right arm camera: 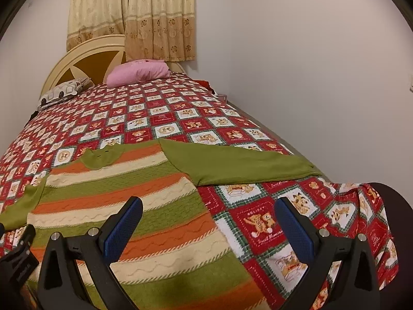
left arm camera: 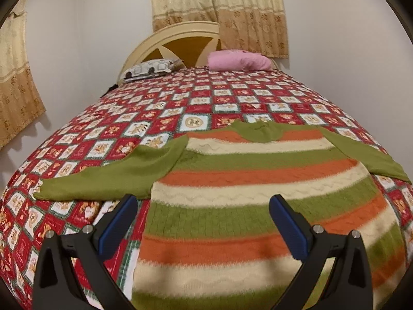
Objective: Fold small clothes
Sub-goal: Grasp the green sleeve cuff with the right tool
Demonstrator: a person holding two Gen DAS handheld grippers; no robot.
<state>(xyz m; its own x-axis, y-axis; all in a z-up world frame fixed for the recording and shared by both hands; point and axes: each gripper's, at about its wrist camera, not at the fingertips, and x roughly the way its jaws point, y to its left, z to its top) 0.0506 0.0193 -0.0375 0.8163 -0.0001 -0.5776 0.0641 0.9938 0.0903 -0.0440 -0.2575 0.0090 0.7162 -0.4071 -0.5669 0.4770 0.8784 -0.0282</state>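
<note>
A small knitted sweater [left arm camera: 258, 178] with green, orange and cream stripes lies flat on the bed, collar away from me, both green sleeves spread outward. Its left sleeve [left arm camera: 108, 175] reaches toward the bed's left side; its right sleeve [right arm camera: 232, 160] stretches toward the wall. My left gripper [left arm camera: 204, 201] hovers open over the sweater's lower left edge, nothing between its blue pads. My right gripper [right arm camera: 209, 204] hangs open above the sweater's lower right edge [right arm camera: 214, 222], empty as well. Part of the left gripper's body [right arm camera: 18, 266] shows at the lower left of the right wrist view.
A red checked bedspread [left arm camera: 206, 98] with bear prints covers the bed. A pink pillow [left arm camera: 237, 60] and a patterned pillow [left arm camera: 149, 68] lie by the cream headboard [left arm camera: 180, 33]. A white wall [right arm camera: 309, 90] runs close along the bed's right side. Curtains [left arm camera: 219, 7] hang behind.
</note>
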